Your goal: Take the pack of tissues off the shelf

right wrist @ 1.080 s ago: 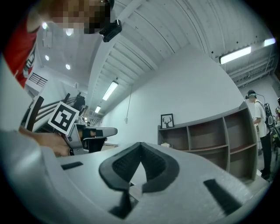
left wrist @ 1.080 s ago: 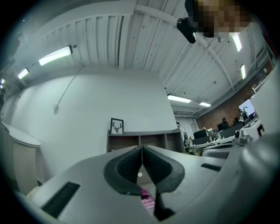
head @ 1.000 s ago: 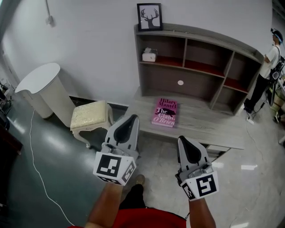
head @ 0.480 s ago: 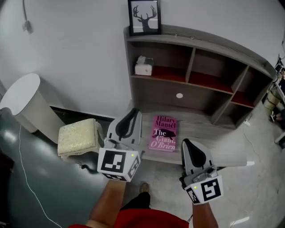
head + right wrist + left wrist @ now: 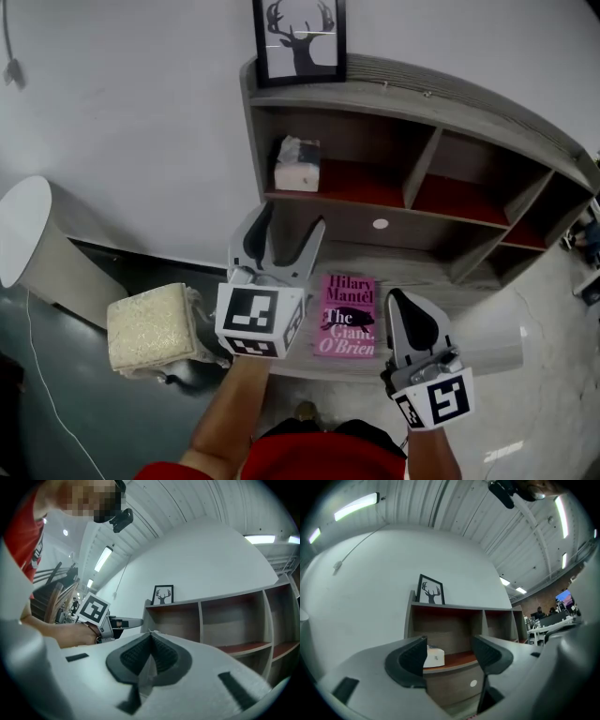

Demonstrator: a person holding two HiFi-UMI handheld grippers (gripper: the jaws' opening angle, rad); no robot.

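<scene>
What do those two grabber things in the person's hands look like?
The left gripper and the right gripper are pale grey plastic, each with two pointed jaws lined in black ribbed rubber. Each carries a white cube printed with black square markers. The left gripper's jaws are opening, with nothing between them. The person wears a red top.

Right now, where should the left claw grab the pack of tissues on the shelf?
Probably its two side faces, coming from the open front: the pack of tissues sits upright on the shelf, tuft on top. The left claw, jaws opening, is empty.
</scene>
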